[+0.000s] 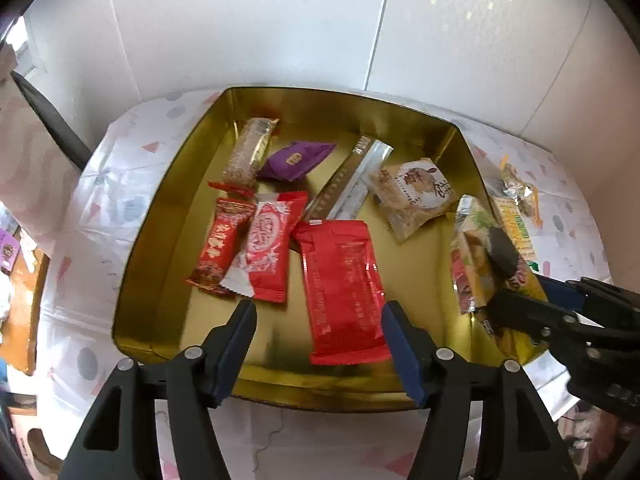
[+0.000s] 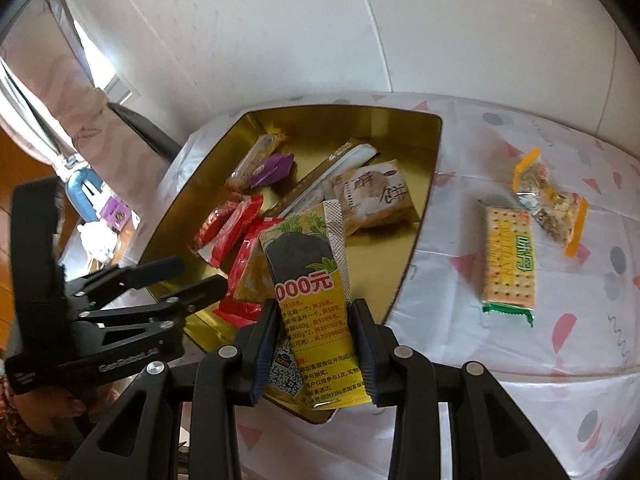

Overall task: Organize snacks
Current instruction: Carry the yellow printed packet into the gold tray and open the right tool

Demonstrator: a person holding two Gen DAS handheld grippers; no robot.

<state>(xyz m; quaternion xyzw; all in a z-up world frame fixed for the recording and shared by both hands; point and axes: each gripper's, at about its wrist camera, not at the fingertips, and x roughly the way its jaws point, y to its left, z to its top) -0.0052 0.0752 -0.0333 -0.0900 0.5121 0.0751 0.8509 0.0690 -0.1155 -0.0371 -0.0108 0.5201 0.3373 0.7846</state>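
Note:
A gold tin holds several snack packets, among them a large red packet, a purple one and a beige biscuit pack. My left gripper is open and empty over the tin's near edge, just above the red packet. My right gripper is shut on a yellow pineapple packet and holds it over the tin's right front corner. A cracker pack and an orange-edged packet lie on the table to the right.
The tin stands on a white patterned tablecloth against a white wall. A dark chair back stands at the left. Wooden furniture with small items is beyond the table's left edge.

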